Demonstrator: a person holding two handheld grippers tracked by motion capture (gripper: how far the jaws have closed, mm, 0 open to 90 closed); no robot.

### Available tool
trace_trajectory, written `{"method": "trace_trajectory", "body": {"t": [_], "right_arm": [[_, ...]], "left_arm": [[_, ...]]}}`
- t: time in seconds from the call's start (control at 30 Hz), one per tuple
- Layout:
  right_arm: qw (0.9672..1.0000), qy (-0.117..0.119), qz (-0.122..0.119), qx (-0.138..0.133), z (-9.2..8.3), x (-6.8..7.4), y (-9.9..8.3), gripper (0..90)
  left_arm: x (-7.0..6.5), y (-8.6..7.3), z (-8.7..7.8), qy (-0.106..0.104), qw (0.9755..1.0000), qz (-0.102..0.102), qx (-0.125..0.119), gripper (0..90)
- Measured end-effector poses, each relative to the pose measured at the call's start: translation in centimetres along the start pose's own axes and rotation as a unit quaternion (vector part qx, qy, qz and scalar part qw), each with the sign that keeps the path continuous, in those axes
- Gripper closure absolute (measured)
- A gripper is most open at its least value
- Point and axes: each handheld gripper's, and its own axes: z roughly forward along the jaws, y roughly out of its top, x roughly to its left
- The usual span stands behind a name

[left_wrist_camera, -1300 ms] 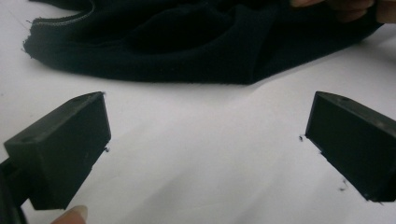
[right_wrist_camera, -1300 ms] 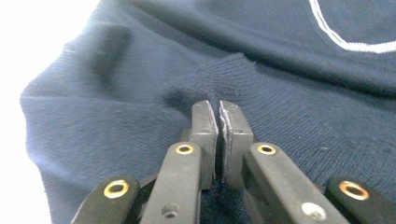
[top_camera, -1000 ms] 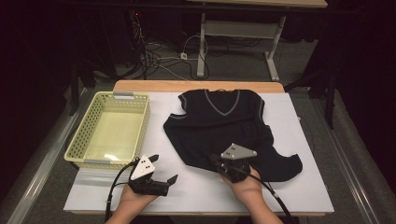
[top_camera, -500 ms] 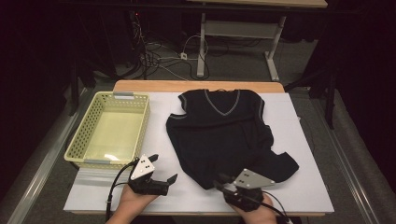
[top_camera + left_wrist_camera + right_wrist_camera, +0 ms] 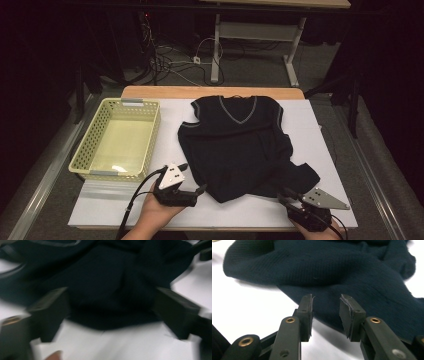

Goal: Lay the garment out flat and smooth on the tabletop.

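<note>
I've got the dark sweater (image 5: 240, 150) lying flat on the white sheet (image 5: 325, 130) covering the desk (image 5: 210, 92), neck toward the far edge, hem toward me, one corner bunched out at the near right. Yellow basket (image 5: 100, 145) sits to its left, just beside it, not touching.

Left gripper (image 5: 192, 192) is at the near left corner of the sweater's hem, lying roughly level and pointing right at the cloth. Its jaws are wide apart; they have just been closing a little. In the left gripper view, blurred, the hem edge lies between the jaws but the pads don't press on it.

Right gripper (image 5: 287, 196) is at the near right edge of the desk, just short of the bunched corner. Its jaws have just been opening and now stand part open, a narrow gap. In the right gripper view the sweater lies just past the fingertips (image 5: 308, 311), nothing clamped between them.
</note>
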Motion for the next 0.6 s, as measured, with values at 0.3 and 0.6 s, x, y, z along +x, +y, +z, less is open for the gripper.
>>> {"method": "trace_trajectory", "body": {"t": [0.3, 0.6], "right_arm": [[0.9998, 0.001, 0.016, -0.015, -0.7, -0.8, -0.2, 64.3], [0.9997, 0.004, 0.020, -0.014, -0.6, -1.0, -0.4, 64.6]], "left_arm": [[-1.4, 2.7, 5.8, 0.007, 0.9964, 0.006, 0.084, 57.5], [-1.6, 0.8, 2.7, -0.029, 0.9990, 0.012, 0.033, 80.2]]}}
